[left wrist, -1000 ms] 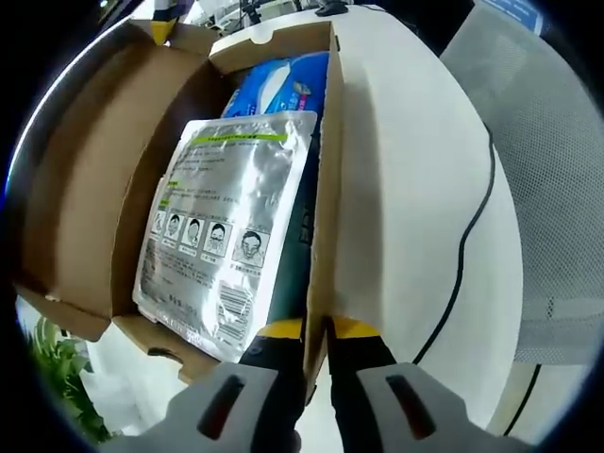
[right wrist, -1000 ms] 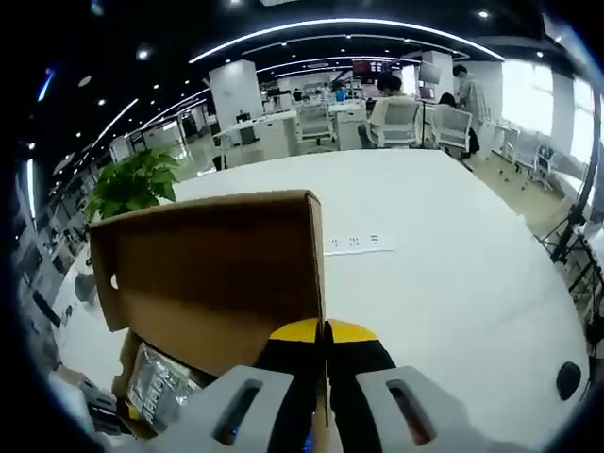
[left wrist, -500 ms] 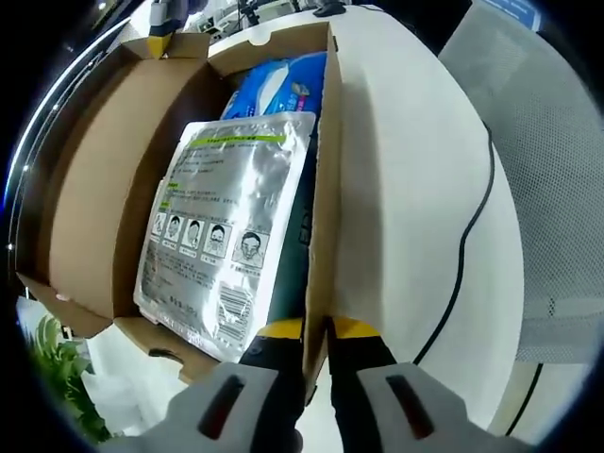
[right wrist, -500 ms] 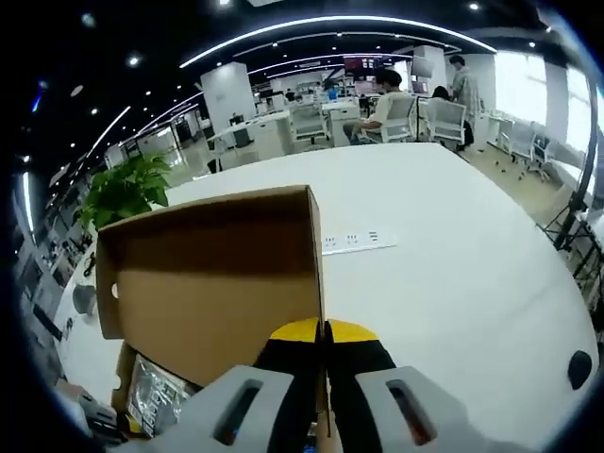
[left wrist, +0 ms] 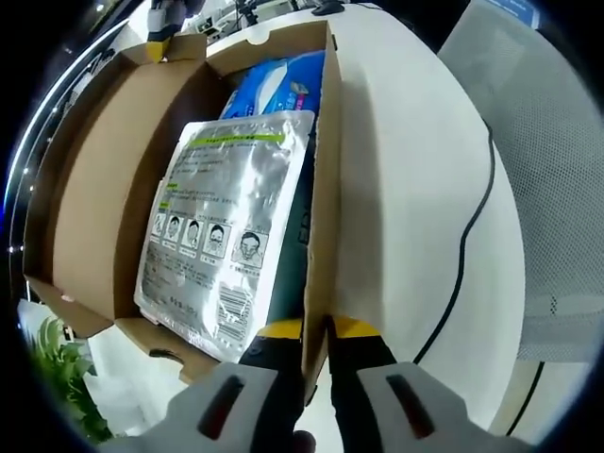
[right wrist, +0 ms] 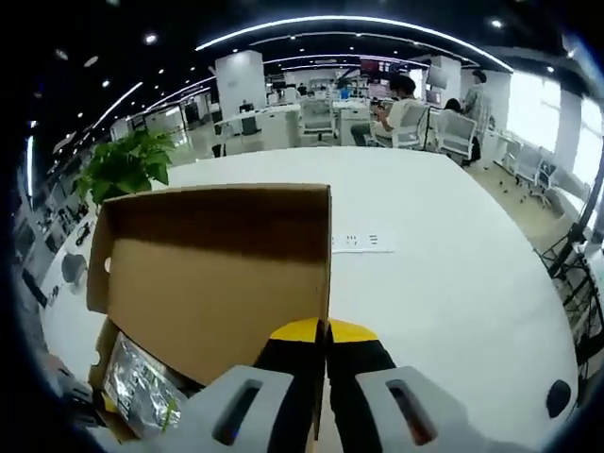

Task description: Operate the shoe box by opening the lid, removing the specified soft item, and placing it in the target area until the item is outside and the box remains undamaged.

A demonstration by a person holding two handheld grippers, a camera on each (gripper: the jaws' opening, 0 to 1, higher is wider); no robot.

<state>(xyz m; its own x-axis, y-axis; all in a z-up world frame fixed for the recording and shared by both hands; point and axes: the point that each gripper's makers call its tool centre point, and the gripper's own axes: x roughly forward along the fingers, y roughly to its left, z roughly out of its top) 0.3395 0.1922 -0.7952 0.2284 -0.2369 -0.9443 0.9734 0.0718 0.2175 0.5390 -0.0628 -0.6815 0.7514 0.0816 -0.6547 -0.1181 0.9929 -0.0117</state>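
A: Left gripper (left wrist: 316, 330) is pinching the box (left wrist: 321, 179) wall, right gripper (right wrist: 327, 332) is clamping the lid (right wrist: 217, 274) edge — the silver pouch (left wrist: 226, 236) is lying inside, just past the left tips.

B: Pulling harder is risking a torn flap — cardboard's thin.

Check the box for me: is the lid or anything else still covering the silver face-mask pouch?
Nothing visible does. The lid is swung open, held by the right tongs, and the silver pouch lies uncovered on top.
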